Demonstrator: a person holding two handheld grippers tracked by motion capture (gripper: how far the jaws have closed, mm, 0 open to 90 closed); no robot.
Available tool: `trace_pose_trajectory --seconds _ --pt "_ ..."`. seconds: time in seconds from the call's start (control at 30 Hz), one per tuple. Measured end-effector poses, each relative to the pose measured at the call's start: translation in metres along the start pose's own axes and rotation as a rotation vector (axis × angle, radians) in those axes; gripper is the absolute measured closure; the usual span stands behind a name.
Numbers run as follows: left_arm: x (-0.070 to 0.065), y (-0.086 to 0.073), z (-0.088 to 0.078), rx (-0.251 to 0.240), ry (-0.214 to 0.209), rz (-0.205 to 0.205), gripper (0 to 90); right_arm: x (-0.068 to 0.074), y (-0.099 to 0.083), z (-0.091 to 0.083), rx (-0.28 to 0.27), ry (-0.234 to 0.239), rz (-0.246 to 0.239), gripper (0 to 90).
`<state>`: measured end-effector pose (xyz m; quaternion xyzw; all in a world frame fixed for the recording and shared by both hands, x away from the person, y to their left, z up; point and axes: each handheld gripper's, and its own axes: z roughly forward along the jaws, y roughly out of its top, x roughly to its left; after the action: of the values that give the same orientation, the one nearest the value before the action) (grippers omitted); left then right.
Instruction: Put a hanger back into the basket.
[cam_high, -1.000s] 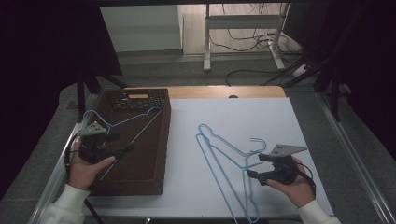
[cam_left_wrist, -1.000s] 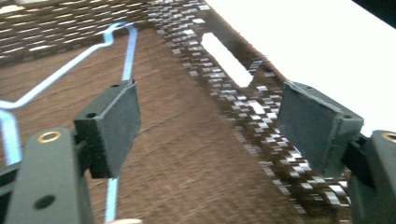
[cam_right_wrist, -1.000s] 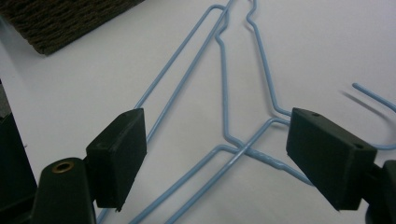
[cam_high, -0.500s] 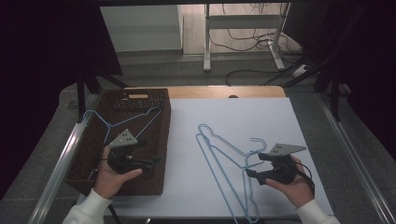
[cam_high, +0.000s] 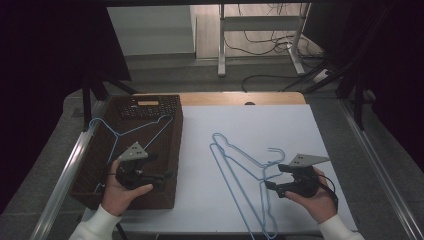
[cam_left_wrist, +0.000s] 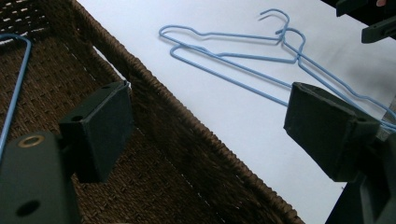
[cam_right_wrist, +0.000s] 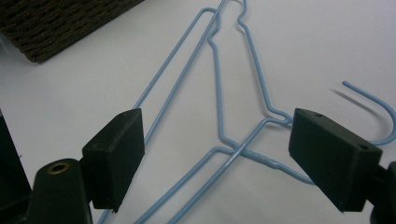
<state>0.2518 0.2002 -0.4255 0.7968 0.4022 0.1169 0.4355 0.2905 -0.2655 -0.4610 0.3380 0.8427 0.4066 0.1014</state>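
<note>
Step in hand, as I read it: moving blue wire hangers from the table into the wicker basket (cam_high: 95, 165). One hanger (cam_high: 125, 132) is already lying across the basket, up beyond the left claw (cam_high: 162, 177).

Left claw is hovering over the basket's right wall, jaws spread wide, gripping nothing. In the left gripper view one jaw is sitting over the woven basket floor, the other out over the white table (cam_left_wrist: 224, 107). It's pointing toward the remaining hangers (cam_left_wrist: 233, 56), which lie ahead of it on the table, near but clear of the jaws.

Right claw (cam_high: 272, 177) is hanging just above the two overlapping hangers (cam_high: 240, 165), jaws wide apart, also empty. In the right gripper view the crossing of the wires (cam_right_wrist: 236, 151) near the necks sits between the jaws, slightly toward the right jaw; one hook (cam_right_wrist: 373, 105) is curling just beyond that jaw.

Next move, my guess: the right claw is lowering onto one wire near that crossing and pinching. It's needing a clean bite on a single hanger; the two are interlaced, so grabbing at the overlap is risking dragging both. Wire is thin and flat on the table, so the jaws must come right down to the surface.
</note>
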Motion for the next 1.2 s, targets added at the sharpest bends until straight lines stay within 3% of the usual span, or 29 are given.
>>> trace_pose_trajectory --seconds 0.97,1.13,1.2 --pt "-0.0065 -0.0013 0.0063 0.026 -0.021 0.019 15.5 0.0001 -0.0004 -0.0032 0.023 0.002 0.039 21.3" --pt "-0.0067 -0.0013 0.006 0.02 -0.014 0.015 15.6 0.0039 -0.0011 -0.0005 0.04 -0.005 0.045 34.0" --pt "-0.007 -0.0012 0.0059 0.021 -0.014 0.016 15.6 0.0095 -0.0006 0.0033 0.059 0.003 0.034 46.0"
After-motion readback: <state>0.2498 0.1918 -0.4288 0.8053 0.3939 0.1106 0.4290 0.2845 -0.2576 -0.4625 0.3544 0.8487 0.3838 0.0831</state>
